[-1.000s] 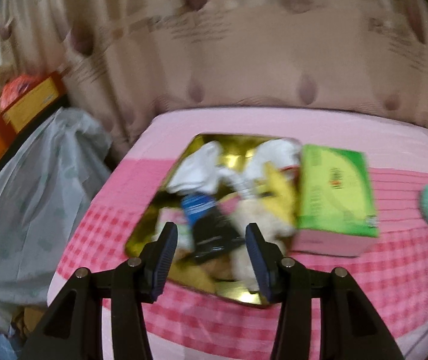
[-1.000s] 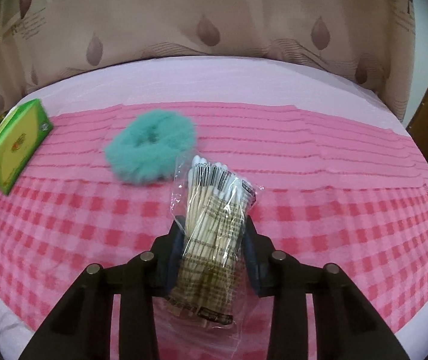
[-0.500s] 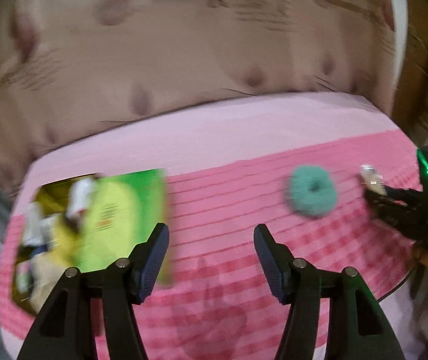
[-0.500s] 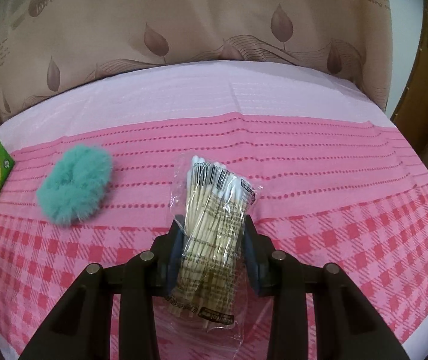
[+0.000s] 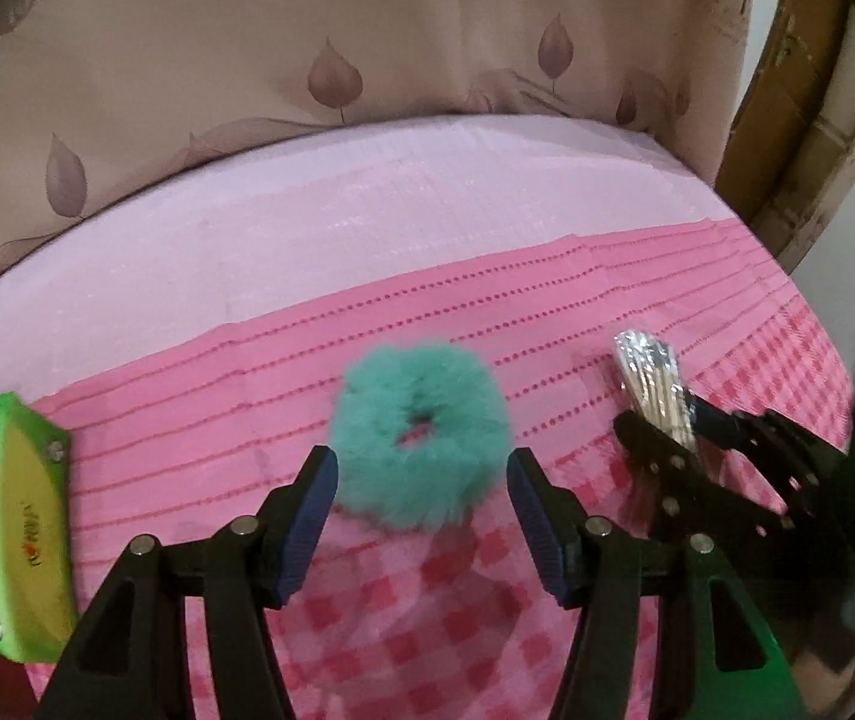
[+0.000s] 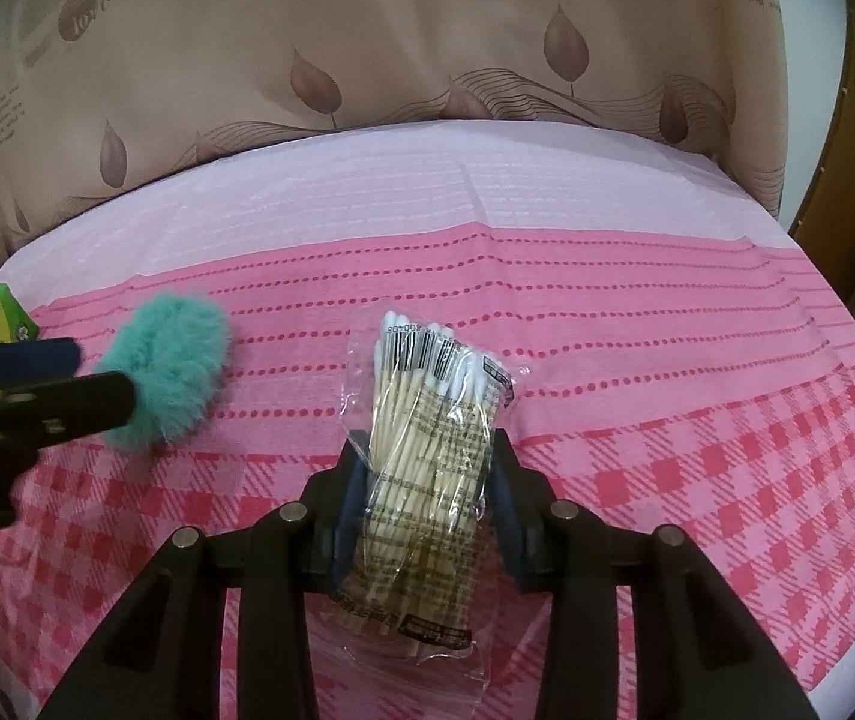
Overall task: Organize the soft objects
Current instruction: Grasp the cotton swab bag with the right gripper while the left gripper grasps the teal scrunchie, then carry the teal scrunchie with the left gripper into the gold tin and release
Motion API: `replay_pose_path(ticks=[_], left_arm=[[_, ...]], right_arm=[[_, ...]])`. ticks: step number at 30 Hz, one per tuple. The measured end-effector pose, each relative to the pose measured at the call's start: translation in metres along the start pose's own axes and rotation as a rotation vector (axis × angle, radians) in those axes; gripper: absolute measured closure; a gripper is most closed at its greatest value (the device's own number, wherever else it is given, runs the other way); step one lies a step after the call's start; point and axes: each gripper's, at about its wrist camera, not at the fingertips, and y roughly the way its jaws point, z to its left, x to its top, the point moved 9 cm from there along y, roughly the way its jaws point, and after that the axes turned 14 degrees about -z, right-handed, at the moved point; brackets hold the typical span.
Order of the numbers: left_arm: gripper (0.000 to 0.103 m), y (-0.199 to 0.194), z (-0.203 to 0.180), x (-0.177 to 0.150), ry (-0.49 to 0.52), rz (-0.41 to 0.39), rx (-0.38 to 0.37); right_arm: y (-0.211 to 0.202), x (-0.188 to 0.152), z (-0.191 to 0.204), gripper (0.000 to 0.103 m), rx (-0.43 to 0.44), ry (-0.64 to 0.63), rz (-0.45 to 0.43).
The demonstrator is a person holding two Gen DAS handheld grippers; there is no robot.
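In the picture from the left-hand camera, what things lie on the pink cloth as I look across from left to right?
Green box → fluffy teal scrunchie, framed by the open left gripper → packet of cotton swabs, clamped in the right gripper.

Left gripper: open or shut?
Open: left gripper has its blue pads wide apart, flanking the teal scrunchie without squeezing it.

Pink checked tablecloth, beige leaf-print curtain behind, wooden door frame at right
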Motion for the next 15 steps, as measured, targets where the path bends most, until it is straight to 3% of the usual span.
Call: replay_pose_path(ticks=[3, 7, 11, 14, 15], left_arm=[[0.043, 0.014, -0.005, 0.002, 0.001, 0.006, 0.01], [0.04, 0.035, 0.007, 0.001, -0.002, 0.023, 0.088], [0.039, 0.041, 0.015, -0.003, -0.043, 0.024, 0.072], [0.047, 0.038, 0.018, -0.004, -0.051, 0.015, 0.053], [0.057, 0.036, 0.02, -0.004, -0.058, 0.012, 0.05]], right_arm=[[0.0, 0.0, 0.001, 0.062, 0.014, 0.004, 0.0], [0.0, -0.001, 0.001, 0.061, 0.02, 0.006, 0.001], [0.0, -0.001, 0.002, 0.06, 0.017, 0.001, 0.001], [0.0, -0.002, 0.002, 0.06, 0.013, -0.004, 0.001], [0.0, -0.002, 0.002, 0.06, 0.013, -0.005, 0.001]])
